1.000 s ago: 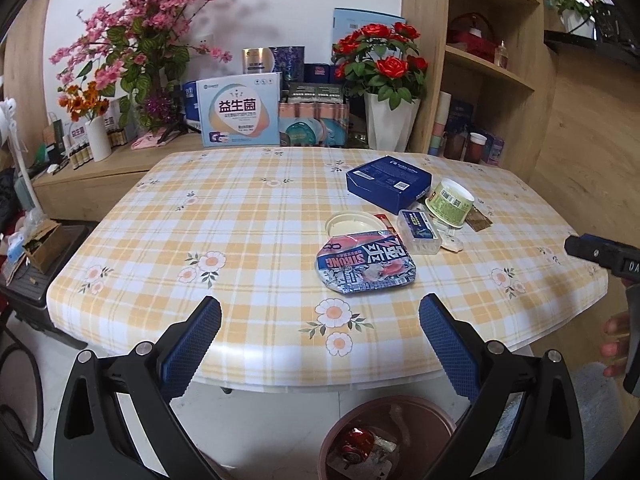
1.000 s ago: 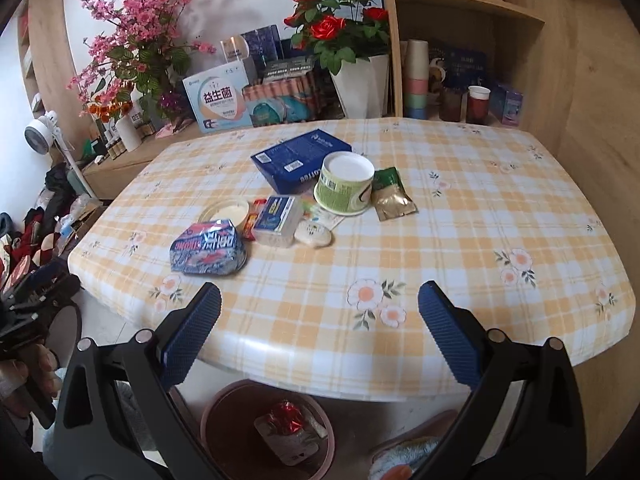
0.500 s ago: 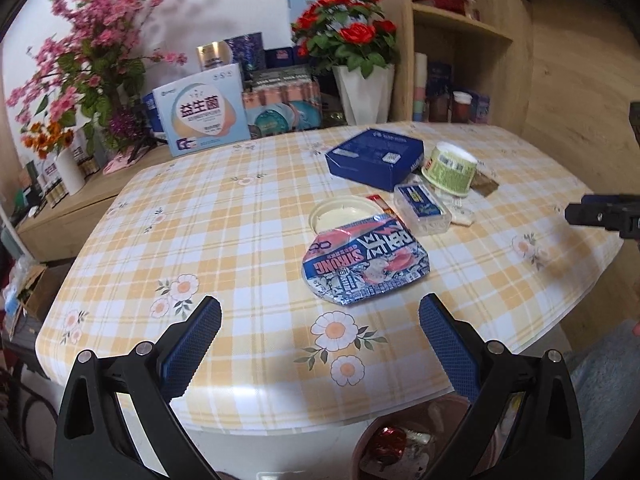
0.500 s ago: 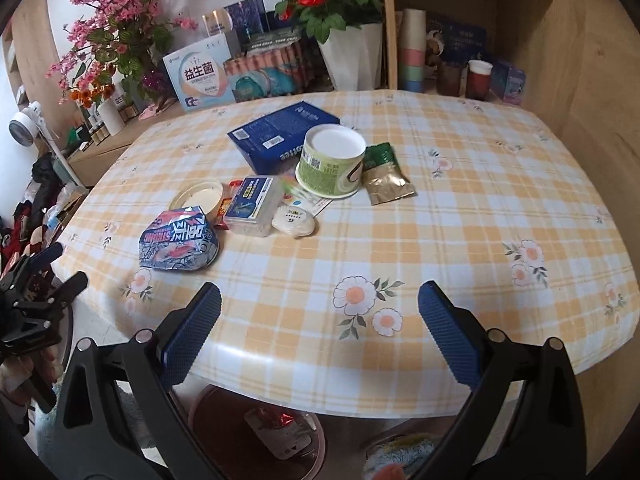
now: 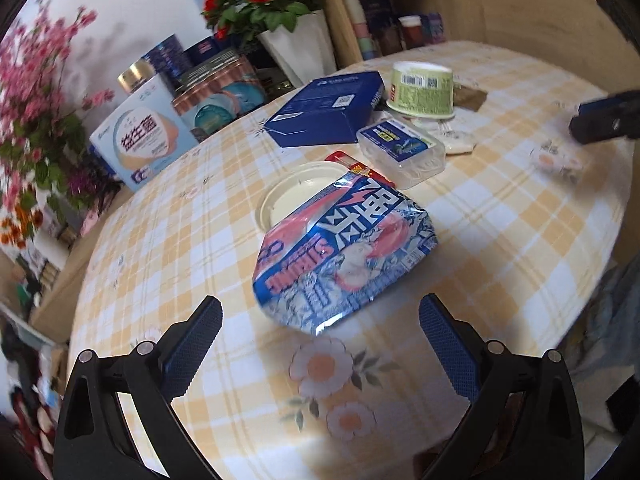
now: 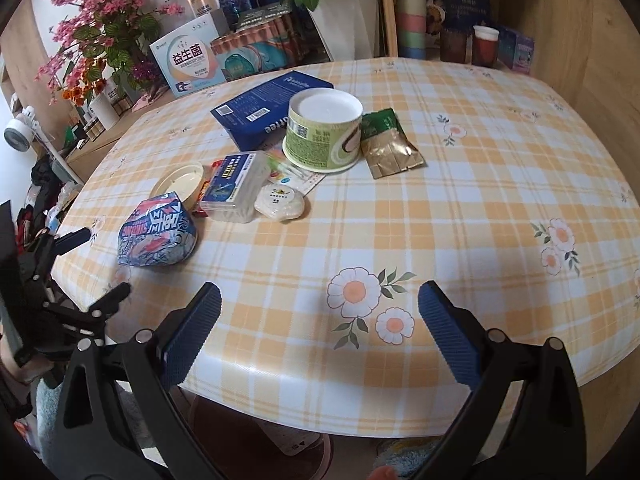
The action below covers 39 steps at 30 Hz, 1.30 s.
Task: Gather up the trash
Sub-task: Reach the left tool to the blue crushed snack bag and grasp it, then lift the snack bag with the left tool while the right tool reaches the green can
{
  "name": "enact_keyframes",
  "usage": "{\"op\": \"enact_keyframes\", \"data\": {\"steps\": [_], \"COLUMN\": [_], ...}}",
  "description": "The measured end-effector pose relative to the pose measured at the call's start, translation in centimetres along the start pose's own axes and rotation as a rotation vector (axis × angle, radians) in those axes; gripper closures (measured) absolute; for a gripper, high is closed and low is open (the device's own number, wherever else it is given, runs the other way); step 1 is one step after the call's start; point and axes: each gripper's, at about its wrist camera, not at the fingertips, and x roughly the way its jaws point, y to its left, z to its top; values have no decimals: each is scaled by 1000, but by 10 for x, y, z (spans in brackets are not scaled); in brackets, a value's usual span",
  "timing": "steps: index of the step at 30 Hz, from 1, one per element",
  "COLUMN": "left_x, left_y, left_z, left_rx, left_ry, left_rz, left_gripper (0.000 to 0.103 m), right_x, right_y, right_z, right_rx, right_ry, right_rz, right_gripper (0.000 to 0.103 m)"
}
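Observation:
Trash lies on a yellow-checked tablecloth (image 6: 460, 208): a crumpled blue and pink snack bag (image 5: 344, 248) (image 6: 158, 230), a cream lid (image 5: 296, 196), a clear plastic box (image 5: 402, 148) (image 6: 236, 180), a green cup upside down (image 6: 322, 132) (image 5: 422, 88), a blue carton (image 5: 328, 110) (image 6: 268, 108), a gold sachet (image 6: 390, 148) and a white packet (image 6: 282, 202). My left gripper (image 5: 320, 344) is open, just short of the snack bag. My right gripper (image 6: 320, 328) is open above the table's near edge, empty. The left gripper also shows in the right wrist view (image 6: 92, 264).
A brown bin (image 6: 260, 440) stands on the floor under the table's near edge. Flower vases, boxes and tins (image 6: 188, 60) crowd the sideboard behind the table. Wooden shelves with cups (image 6: 412, 20) stand at the back right.
My left gripper has moved forward and down over the table towards the snack bag. My right gripper has moved closer to the table edge. Both stay open.

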Motion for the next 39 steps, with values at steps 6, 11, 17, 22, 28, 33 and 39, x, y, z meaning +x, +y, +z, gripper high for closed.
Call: {"op": "enact_keyframes", "data": {"steps": [6,11,17,22,28,33,39], "left_x": [26,32,16,-3,-3,0,5], "left_y": [-5,-6,8,53,107,113,117], "left_z": [15,29,38,49,43,34,32], "left_rx": [44,59,-9,-205,-494,-528,-544], "left_ry": [14,28,-7,-45,12,18,18], "left_rz": [8,-50,-103,-160,-269,-267,-274], "left_gripper": [8,40,85,98,100,99,99], "right_x": [3,4,3,0,1,3,10], "right_y": [-10,-21,-23,-19,-14,-11,-10], "right_z": [0,3,7,11,15,17,32], "right_rx": [-3,15,22,18,18,13,-20], "right_ry": [10,11,1,-7,-6,3,-13], "right_rz": [-2,-3,17,31,45,50,35], "right_gripper": [6,6,6,6,6,6,6]}}
